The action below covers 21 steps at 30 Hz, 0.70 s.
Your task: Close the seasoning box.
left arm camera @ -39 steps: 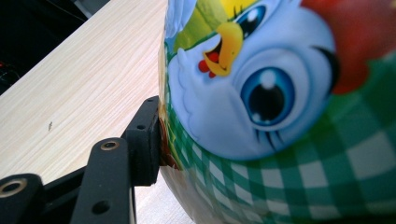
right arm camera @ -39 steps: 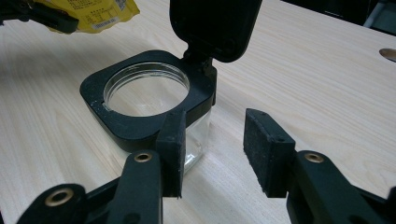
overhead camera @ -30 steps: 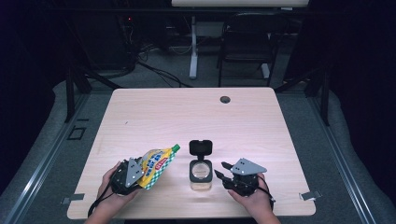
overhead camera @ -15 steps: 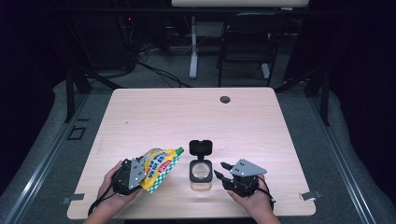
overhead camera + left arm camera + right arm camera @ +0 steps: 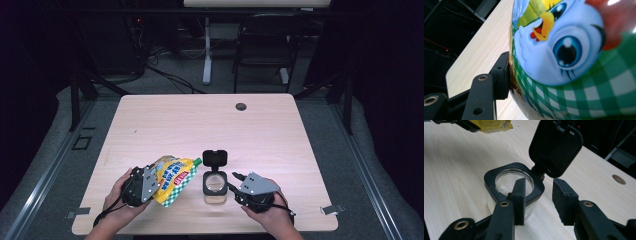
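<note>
My left gripper (image 5: 158,181) is shut on a yellow pouch (image 5: 175,176) with a green check pattern and a green cap, held tilted with the cap toward the jar. The left gripper view is close on the pouch's cartoon bird print (image 5: 574,62), with one black pad (image 5: 502,75) pressed against it. A small glass jar (image 5: 214,186) with a black collar stands near the front edge, its hinged lid (image 5: 215,158) flipped up. My right gripper (image 5: 540,195) is open at the jar (image 5: 510,182), one jaw over the rim by the hinge, the other outside.
The light wooden table (image 5: 200,125) has a round cable grommet (image 5: 241,106) near its far edge. A chair and desk legs stand on the dark floor behind. The person's hands reach in over the front edge.
The pouch and my left gripper have shifted slightly right, bringing the cap closer to the jar. The right gripper has barely moved.
</note>
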Motion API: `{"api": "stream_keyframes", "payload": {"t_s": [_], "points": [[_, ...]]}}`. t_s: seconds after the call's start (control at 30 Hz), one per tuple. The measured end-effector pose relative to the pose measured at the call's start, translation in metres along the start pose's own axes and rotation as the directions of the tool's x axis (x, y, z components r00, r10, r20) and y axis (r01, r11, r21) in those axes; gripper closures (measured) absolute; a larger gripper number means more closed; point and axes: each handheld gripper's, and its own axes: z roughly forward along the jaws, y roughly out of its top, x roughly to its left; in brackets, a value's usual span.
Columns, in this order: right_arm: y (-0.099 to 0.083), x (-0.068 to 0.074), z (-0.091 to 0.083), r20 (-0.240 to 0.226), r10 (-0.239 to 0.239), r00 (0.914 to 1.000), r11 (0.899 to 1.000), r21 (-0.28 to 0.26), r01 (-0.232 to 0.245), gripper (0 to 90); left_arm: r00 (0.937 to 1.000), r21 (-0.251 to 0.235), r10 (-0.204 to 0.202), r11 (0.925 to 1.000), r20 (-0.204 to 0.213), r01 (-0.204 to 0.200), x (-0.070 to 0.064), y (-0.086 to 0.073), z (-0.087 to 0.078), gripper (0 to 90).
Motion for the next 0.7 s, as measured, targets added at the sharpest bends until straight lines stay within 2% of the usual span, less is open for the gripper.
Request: {"api": "stream_keyframes", "payload": {"t_s": [0.1,0.17,0.33,0.43,0.6,0.7], "points": [[0.009,0.000,-0.001,0.005,-0.036,0.9993,0.999,-0.005,0.036,67.0,1.0000,0.004,0.008,1.0000,-0.003,-0.008,0.002,0.003,0.000,45.8],[0.015,0.001,-0.002,0.021,-0.080,0.9966,0.997,-0.002,0.080,69.8,0.9999,0.011,0.011,0.9999,-0.005,-0.011,0.003,0.004,0.001,45.8],[0.030,0.005,-0.002,0.059,-0.181,0.9817,0.983,-0.009,0.182,71.4,1.0000,0.013,0.006,0.9999,-0.003,-0.006,0.003,0.005,0.005,45.8],[0.032,0.011,0.000,0.066,-0.226,0.9718,0.974,-0.004,0.227,71.8,0.9996,0.029,0.026,0.9993,-0.009,-0.026,0.002,0.005,0.007,45.8],[0.030,0.023,0.005,0.078,-0.268,0.9603,0.963,0.003,0.268,71.7,0.9966,0.054,0.076,0.9958,-0.030,-0.075,0.001,0.007,0.008,45.8],[0.028,0.029,0.006,0.075,-0.277,0.9579,0.960,-0.006,0.278,71.1,0.9932,0.065,0.107,0.9925,-0.045,-0.104,0.001,0.008,0.007,45.8]]}}
